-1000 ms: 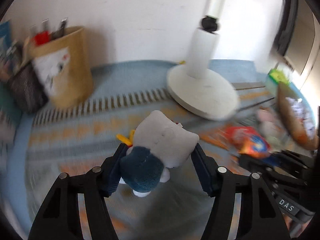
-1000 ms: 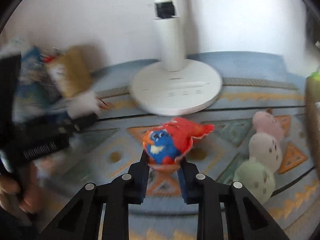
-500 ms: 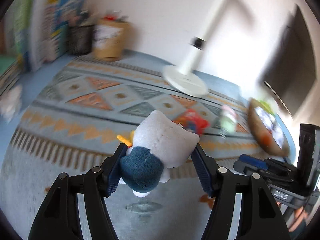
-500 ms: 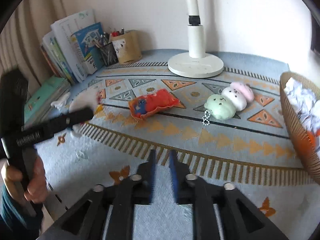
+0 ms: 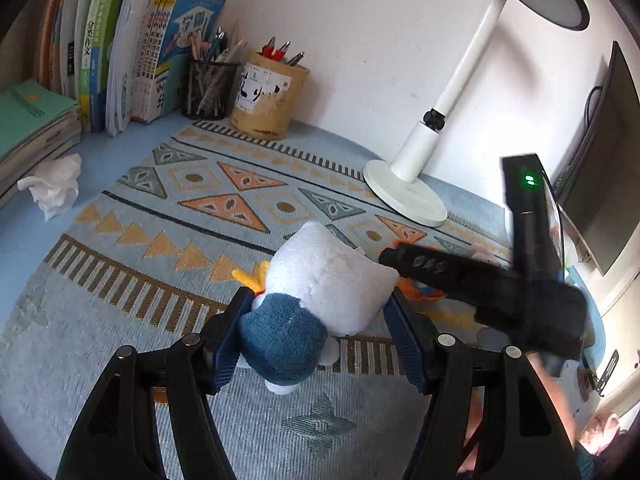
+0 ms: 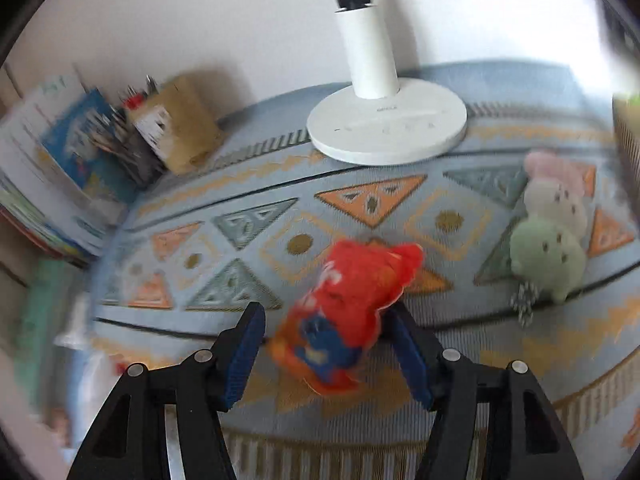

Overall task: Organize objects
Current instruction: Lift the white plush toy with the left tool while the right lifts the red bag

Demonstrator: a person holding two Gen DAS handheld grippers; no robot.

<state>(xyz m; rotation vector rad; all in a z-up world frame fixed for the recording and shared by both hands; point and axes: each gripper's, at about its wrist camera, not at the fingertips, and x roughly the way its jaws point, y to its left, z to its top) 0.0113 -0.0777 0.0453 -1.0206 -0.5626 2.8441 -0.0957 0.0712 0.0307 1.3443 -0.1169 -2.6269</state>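
- I'm clenching the white-and-blue plush [image 5: 320, 304] in the left hand-held gripper [image 5: 320, 340], low centre of frame; its rounded body could be slipping out.
- My right hand-held gripper [image 6: 328, 352] is opening around the red plush [image 6: 348, 312] on the rug [image 6: 452, 220], not yet pinching; closing off-centre, I'm risking nudging it away.

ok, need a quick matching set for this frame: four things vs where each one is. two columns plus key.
Things:
1. white and blue plush
2. red plush
3. crumpled tissue
4. green plush

Places:
A. beside the stacked books
B. clamped in the left gripper
C. on the rug, right of the red one
D. between the right gripper's opening jaws

Pairs: 1-B, 2-D, 3-A, 4-C
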